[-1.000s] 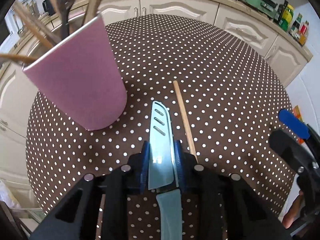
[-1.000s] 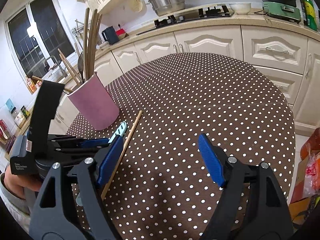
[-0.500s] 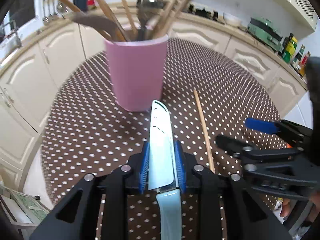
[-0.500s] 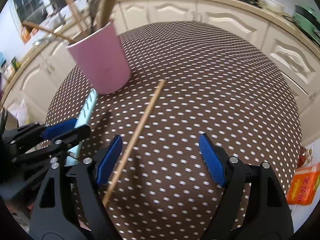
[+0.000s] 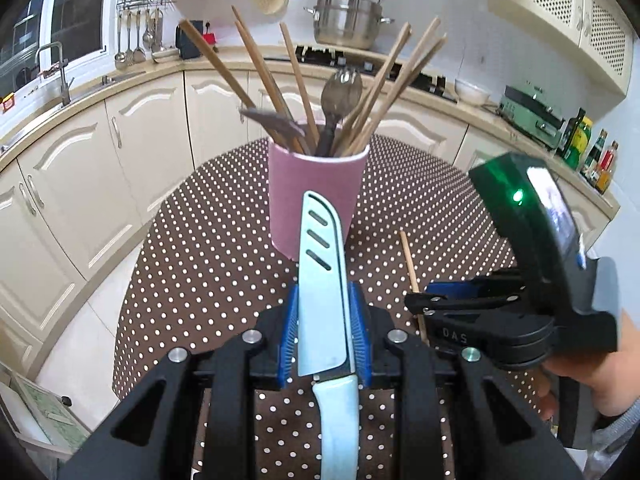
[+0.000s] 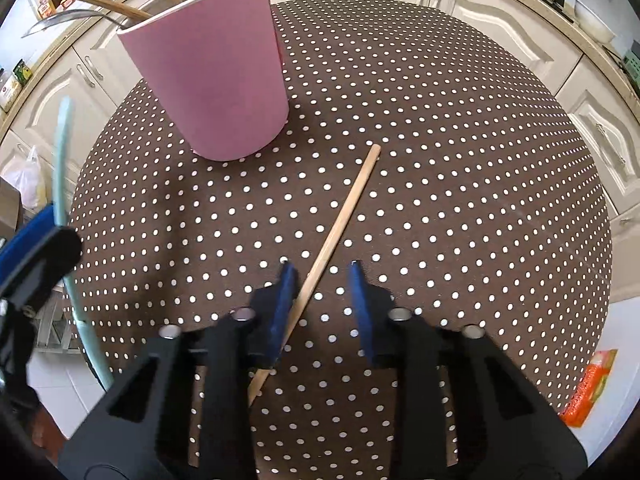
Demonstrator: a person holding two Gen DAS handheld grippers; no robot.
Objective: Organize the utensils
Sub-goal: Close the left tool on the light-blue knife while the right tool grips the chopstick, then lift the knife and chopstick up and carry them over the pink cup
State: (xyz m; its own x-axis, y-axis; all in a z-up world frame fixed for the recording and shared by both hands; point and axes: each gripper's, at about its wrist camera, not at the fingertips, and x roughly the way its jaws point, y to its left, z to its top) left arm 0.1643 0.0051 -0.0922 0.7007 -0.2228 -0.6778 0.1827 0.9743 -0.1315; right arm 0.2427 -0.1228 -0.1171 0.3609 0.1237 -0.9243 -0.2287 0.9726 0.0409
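My left gripper [image 5: 323, 312] is shut on a light-blue knife [image 5: 322, 276], blade pointing forward toward the pink cup [image 5: 316, 196]. The cup holds several wooden chopsticks and a spoon [image 5: 340, 92]. In the right wrist view the cup [image 6: 212, 80] stands at the upper left. A single wooden chopstick [image 6: 336, 232] lies on the polka-dot table [image 6: 460, 184]. My right gripper [image 6: 320, 280] is low over the table, its jaws partly closed on either side of the chopstick, with a gap still on the right. The chopstick also shows in the left wrist view [image 5: 410, 268].
The round table's edge drops to a white tiled floor with an orange packet [image 6: 588, 392] at right. Cream kitchen cabinets [image 5: 72, 184] ring the table. A steel pot [image 5: 346, 20] sits on the stove behind.
My left gripper has lifted and leveled with the knife, now facing the cup side-on. My right gripper has dropped to the chopstick and its jaws have narrowed around it.
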